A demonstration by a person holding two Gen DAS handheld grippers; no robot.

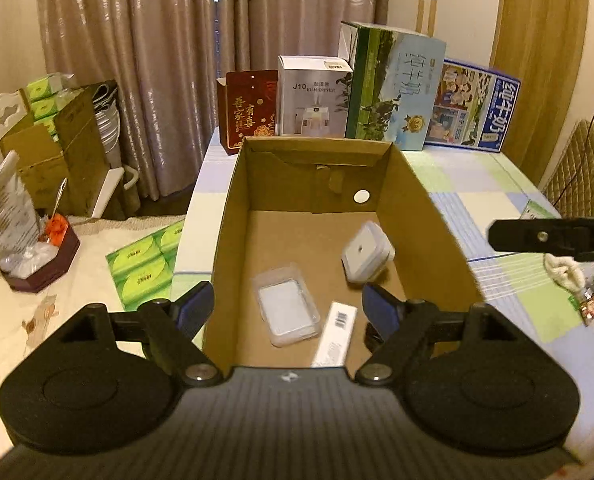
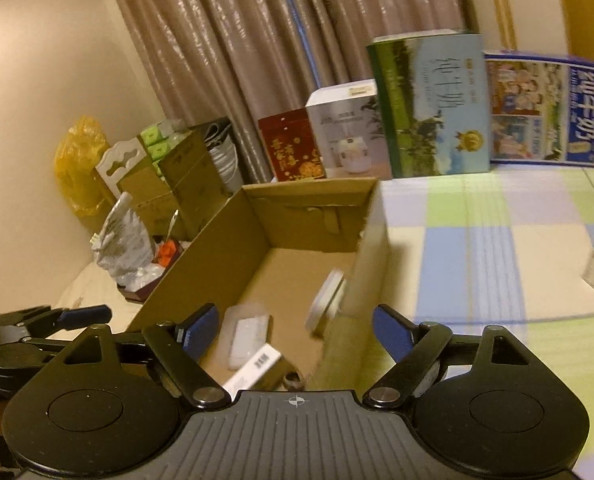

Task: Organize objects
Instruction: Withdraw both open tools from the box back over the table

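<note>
An open cardboard box stands on the checked tablecloth. Inside lie a clear plastic case, a white square container leaning at the right wall, and a long white carton with a barcode. My left gripper hangs open over the box's near end, nothing between its fingers. My right gripper is open too, straddling the box's near right wall. The right gripper's black finger shows at the right edge of the left wrist view.
Along the table's far edge stand a red box, a white humidifier box and two milk cartons. Small wrapped items lie right of the box. Green tissue packs and clutter sit on the left.
</note>
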